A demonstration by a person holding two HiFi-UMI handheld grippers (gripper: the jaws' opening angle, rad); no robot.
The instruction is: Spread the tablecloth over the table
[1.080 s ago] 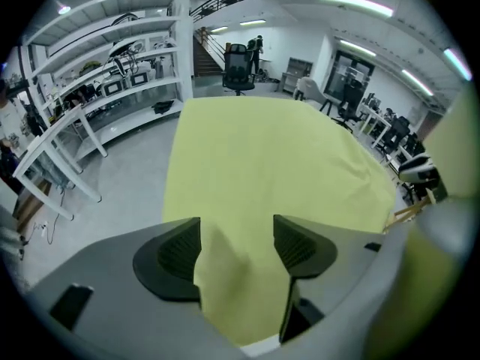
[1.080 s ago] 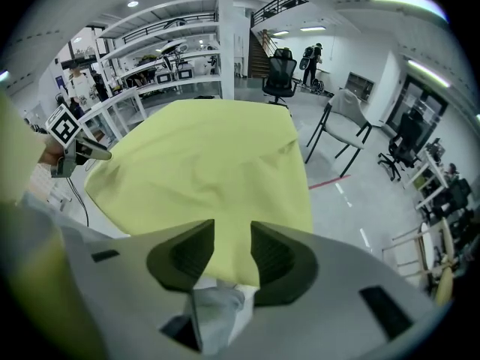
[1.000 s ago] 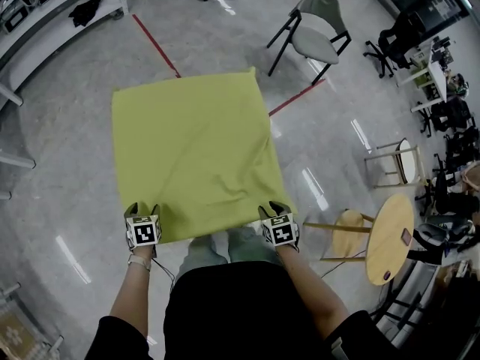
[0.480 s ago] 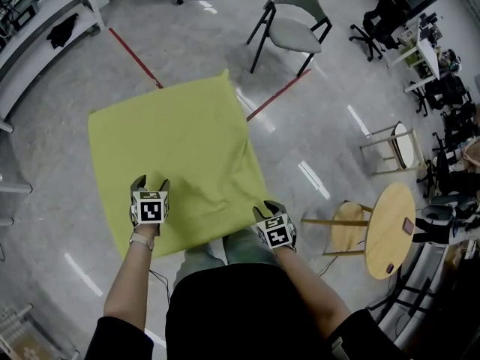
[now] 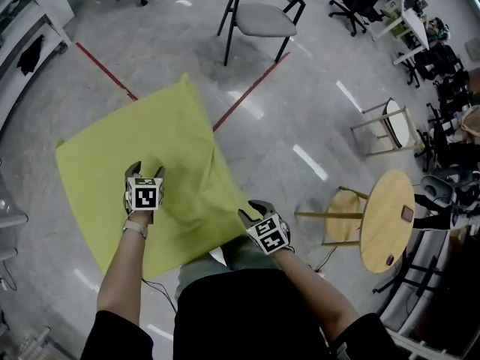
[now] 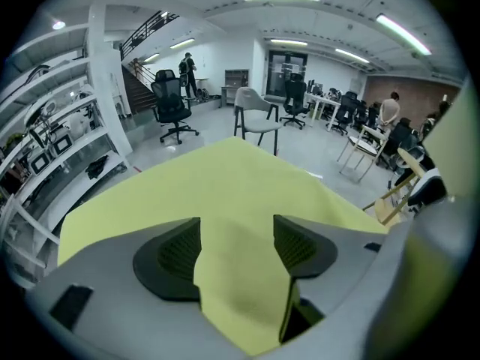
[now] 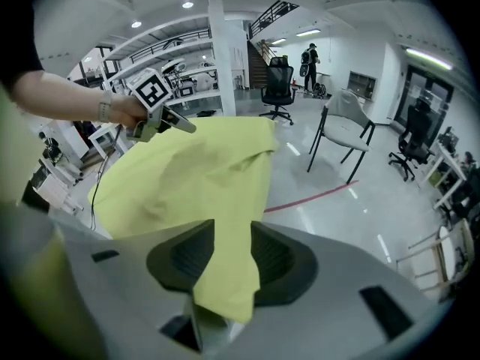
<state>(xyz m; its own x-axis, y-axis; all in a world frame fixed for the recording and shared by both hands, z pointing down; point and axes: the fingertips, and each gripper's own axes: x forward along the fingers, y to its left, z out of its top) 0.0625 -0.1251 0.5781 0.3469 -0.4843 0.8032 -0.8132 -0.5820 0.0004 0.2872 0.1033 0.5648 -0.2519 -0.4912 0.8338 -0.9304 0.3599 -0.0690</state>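
Grey floor [image 5: 322, 118], yellow-green tablecloth [image 5: 150, 163] skewed, creased, near edge seemingly lifted

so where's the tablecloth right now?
Head view, left of centre: the tablecloth lies spread out, gripped by the left gripper and the right gripper, well left of the round wooden table.

A grey chair [image 5: 262, 17] stands past the red floor tape [image 5: 247, 94], with a wooden stool [image 5: 343, 225] at right.
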